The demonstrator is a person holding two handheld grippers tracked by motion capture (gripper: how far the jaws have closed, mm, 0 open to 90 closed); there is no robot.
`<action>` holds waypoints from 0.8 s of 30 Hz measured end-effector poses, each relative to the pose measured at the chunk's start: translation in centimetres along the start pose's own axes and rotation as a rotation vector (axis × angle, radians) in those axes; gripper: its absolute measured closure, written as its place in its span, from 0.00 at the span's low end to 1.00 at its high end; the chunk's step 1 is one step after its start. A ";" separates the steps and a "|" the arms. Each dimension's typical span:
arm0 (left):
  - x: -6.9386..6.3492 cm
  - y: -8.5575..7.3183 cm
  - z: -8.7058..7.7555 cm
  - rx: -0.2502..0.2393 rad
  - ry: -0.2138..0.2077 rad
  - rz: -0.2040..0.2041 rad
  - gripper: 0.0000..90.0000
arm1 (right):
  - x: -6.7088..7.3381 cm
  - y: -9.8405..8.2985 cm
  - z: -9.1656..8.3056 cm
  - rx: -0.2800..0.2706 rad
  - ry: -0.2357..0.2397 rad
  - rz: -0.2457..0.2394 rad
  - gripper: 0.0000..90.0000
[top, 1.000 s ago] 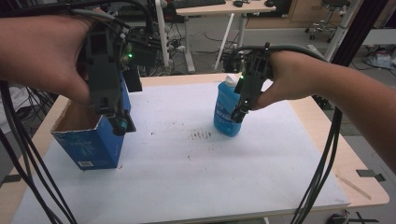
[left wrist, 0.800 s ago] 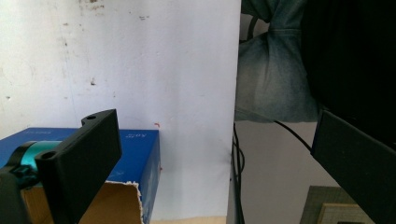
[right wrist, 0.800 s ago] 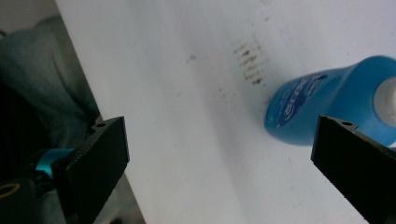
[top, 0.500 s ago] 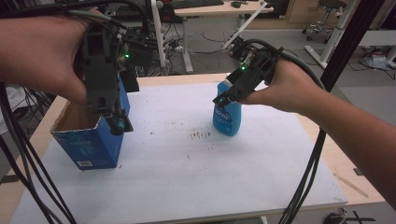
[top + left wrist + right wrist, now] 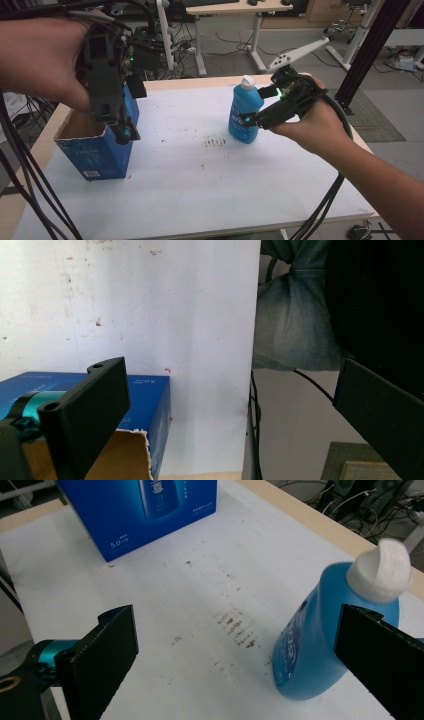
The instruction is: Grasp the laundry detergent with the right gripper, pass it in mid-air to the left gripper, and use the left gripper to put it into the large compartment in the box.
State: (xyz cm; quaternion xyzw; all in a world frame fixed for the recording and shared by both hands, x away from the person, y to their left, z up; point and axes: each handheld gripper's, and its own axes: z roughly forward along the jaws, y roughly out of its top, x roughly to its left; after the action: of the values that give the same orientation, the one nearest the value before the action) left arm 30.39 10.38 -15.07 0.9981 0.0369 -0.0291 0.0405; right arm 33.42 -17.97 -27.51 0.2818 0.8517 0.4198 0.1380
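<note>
Two hand-held grippers over the bench [image 5: 200,200].
Left hand-held gripper [image 5: 122,131] gapes above the open blue box [image 5: 95,155]; right hand-held gripper [image 5: 248,120] gapes beside the blue bottle [image 5: 244,112].

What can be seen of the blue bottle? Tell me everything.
The blue bottle looks like glossy translucent plastic with a white cap and a printed label, standing upright on the white table cover, toward the far right. The right gripper sits beside it, open; in the right gripper view one of its fingers overlaps the bottle, though contact is unclear.
</note>
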 end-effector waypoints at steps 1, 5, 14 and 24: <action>0.0 0.0 0.0 0.003 -0.001 0.001 0.02 | 0.0 -0.5 0.0 -0.011 -0.009 0.006 0.04; 0.2 0.0 0.2 0.006 -0.004 -0.001 0.02 | -0.1 -2.1 -0.2 -0.052 -0.035 0.019 0.04; 0.0 0.2 0.2 0.003 -0.002 -0.001 0.02 | -1.8 -5.0 1.1 -0.105 -0.057 0.114 0.03; 0.1 0.0 0.1 0.012 -0.006 -0.010 0.02 | -4.0 -6.9 2.6 -0.142 -0.070 0.181 0.03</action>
State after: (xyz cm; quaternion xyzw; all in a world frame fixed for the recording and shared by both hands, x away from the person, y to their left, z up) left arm 30.50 10.37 -15.20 0.9980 0.0418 -0.0326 0.0345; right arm 35.32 -22.07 -34.55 0.3616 0.7856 0.4795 0.1488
